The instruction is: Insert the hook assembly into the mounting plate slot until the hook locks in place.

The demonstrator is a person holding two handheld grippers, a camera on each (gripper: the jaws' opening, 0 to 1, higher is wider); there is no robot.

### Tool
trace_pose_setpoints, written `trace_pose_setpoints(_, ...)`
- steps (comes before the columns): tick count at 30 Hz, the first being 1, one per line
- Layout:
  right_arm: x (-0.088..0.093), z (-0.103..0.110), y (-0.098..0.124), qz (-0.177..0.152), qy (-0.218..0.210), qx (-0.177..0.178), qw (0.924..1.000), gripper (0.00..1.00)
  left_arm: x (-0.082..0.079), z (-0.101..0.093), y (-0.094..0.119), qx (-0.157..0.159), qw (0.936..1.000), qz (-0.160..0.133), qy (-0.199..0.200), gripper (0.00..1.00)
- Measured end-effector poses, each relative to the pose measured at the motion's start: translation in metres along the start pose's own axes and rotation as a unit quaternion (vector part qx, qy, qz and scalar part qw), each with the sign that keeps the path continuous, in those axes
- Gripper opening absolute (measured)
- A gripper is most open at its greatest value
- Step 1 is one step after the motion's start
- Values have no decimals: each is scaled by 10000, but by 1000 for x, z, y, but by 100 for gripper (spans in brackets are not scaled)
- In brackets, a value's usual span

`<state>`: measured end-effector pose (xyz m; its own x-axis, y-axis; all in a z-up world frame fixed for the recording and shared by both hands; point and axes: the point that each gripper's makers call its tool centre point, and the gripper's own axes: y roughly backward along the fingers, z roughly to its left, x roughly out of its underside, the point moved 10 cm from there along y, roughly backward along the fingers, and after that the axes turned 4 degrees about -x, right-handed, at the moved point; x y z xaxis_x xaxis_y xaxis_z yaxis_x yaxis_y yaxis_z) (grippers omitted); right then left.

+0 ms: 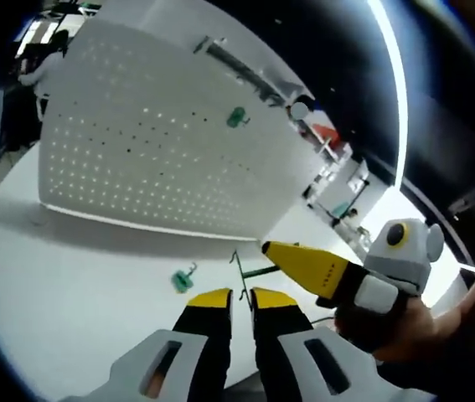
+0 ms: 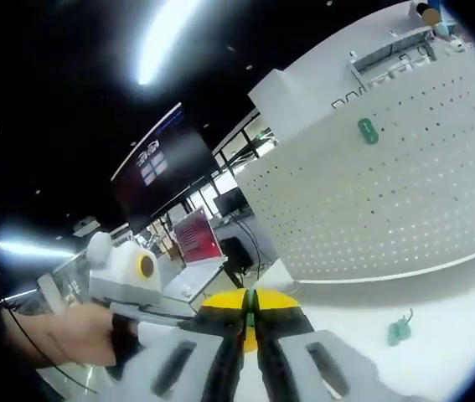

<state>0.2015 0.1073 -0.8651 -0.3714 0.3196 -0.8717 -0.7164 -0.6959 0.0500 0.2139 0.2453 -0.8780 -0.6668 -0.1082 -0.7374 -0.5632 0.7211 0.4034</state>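
Green hook (image 2: pixel 250 318) pinched in right gripper (image 2: pixel 250 311); left gripper (image 1: pixel 241 295) nearly closed, empty; no legible writing.

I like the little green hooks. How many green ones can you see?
3: one green hook on the pegboard, one lying on the white table, one thin green piece pinched in the right gripper. More may be hidden.

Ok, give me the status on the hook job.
Done: one green hook already sits on the white pegboard. In hand: the right gripper is shut on a thin wire hook above the table. Left: that hook is not yet inserted, and another green hook piece lies on the table. The left gripper looks shut, holding nothing.
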Motion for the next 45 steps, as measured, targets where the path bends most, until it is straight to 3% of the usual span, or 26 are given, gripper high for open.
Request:
trace_pose_setpoints(16,-5,9,1,93,110,-69,9999,1,-6,-2,9,-96,9998,-144,-79,2)
trace_pose_setpoints(19,-6,7,0,223,-193,-132,9995,3,-10,-2,10,-280,9979,-188,-552,1)
trace_pose_setpoints(20,-7,7,-1,300,-563,-266,9976,6,-11,-3,10,-312,9972,-206,-647,1)
trace_pose_setpoints(21,-9,6,-1,299,-668,-324,9968,7,-13,-3,11,-362,9964,-260,-727,1)
trace_pose_setpoints(25,-20,0,5,193,-521,-258,9981,7,-20,-2,14,-544,9923,-371,-1050,1)
trace_pose_setpoints(27,-21,-2,5,269,-675,-384,9966,7,-22,-2,14,-650,9887,-380,-1297,1)
trace_pose_setpoints(37,-18,0,-3,327,-725,-479,9957,7,-24,-17,10,-631,9725,-540,-2175,1)
trace_pose_setpoints(45,-19,-1,-5,324,-689,-482,9959,3,-26,-18,9,-598,9724,-629,-2164,1)
